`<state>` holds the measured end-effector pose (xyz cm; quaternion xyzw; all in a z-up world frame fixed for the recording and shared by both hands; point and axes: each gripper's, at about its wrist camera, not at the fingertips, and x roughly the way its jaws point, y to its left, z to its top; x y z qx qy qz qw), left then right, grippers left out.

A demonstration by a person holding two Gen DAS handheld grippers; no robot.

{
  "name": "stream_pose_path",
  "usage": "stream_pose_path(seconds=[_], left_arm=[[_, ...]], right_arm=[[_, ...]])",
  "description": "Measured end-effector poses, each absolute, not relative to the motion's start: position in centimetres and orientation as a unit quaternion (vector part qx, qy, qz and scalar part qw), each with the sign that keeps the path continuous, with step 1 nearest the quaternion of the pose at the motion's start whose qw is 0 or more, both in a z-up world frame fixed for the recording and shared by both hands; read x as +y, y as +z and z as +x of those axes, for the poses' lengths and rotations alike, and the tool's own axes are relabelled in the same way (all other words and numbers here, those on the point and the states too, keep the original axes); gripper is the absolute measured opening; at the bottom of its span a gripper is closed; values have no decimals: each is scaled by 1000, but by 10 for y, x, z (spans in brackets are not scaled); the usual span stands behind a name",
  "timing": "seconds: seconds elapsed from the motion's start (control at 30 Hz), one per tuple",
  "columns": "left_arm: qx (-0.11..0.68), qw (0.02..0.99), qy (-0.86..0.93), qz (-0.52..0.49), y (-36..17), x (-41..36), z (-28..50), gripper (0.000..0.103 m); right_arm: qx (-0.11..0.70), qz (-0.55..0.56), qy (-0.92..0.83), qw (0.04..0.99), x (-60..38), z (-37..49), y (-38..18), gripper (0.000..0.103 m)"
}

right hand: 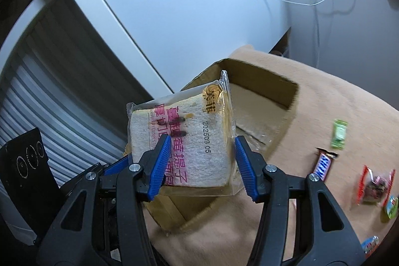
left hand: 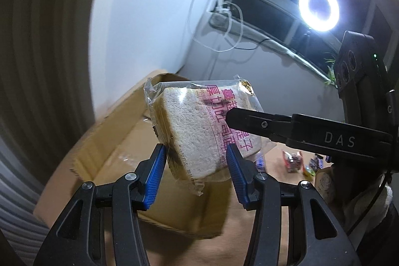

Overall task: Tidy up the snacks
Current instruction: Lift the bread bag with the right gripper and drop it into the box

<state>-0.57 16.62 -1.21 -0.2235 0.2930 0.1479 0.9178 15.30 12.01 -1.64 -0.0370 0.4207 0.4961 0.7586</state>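
A wrapped slice of thick toast with pink lettering point(left hand: 199, 126) hangs in the air above an open cardboard box point(left hand: 119, 141). My left gripper point(left hand: 195, 161) has its blue pads on both sides of the toast's lower end. My right gripper point(right hand: 202, 158) also closes on the same toast point(right hand: 184, 141), and its black finger point(left hand: 286, 129) crosses the left wrist view from the right. The box point(right hand: 261, 101) lies behind and under the toast on a tan blanket point(right hand: 336, 101).
Loose snacks lie on the blanket to the right: a green sachet point(right hand: 338, 133), a Snickers bar point(right hand: 323, 163), a red-edged clear packet point(right hand: 375, 187) and other small packets point(left hand: 293, 161). A white wall, cables and a ring light point(left hand: 319, 8) stand behind.
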Motion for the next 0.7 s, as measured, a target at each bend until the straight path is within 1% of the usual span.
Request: stream_pose_path(seconds=[0.43,0.5,0.53,0.57,0.7], left_arm=[[318,900,174,-241,-42,191,-5,48],[318,899,177,-242,-43,192,-6,48],[318,899,178,-241,-43,192,-7,48],[317,900,179,-241,-42,192,-8,48],[313,903,178,-236,-38,189,-9,48]], right_arm=[[440,-65,483,754,148,164,-38,56],[439,-59,478,759,144,165,-36,61],[437,-57,475,762,142,165,-35,69],[433,-53,472,766,137,167,-34,72],[428,-44,465,774,120,167,-29,72]])
